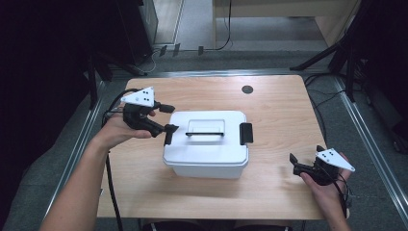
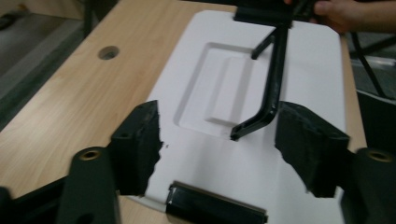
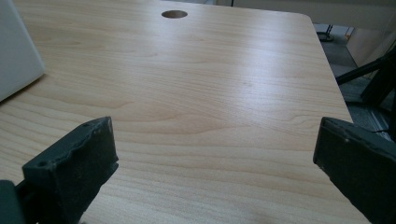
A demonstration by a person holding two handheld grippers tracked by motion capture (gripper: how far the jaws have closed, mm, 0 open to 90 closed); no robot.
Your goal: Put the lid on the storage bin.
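Left gripper view looks along two black jaws that stand apart over the near end of a white plastic storage box (image 2: 252,163), with nothing pressed between them. Just below and between the jaws sits a black latch (image 2: 215,210) on the box's near edge. Beyond the jaws the lid has a rectangular recess (image 2: 219,88), and a thin black carry handle (image 2: 273,84) stands raised out of it, running away towards the far latch (image 2: 264,14). A hand (image 2: 350,11) shows past the far end of the box.

From the high view, the left gripper (image 1: 168,122) sits at the left end of the box (image 1: 207,154), its tips touching or just beside that end at lid height; I cannot tell which. The box stands near the middle of the wooden table (image 1: 144,187), its handle (image 1: 205,133) across the lid and a black latch (image 1: 246,133) on its right end.

The right gripper (image 1: 294,162) rests low near the table's right front corner, well apart from the box, held in the right hand (image 1: 329,190). In the right gripper view its jaws are spread wide with only bare tabletop (image 3: 210,116) between them; a white corner of the box (image 3: 16,51) shows at the left edge, and a round hole (image 3: 174,14) in the table lies farther off.
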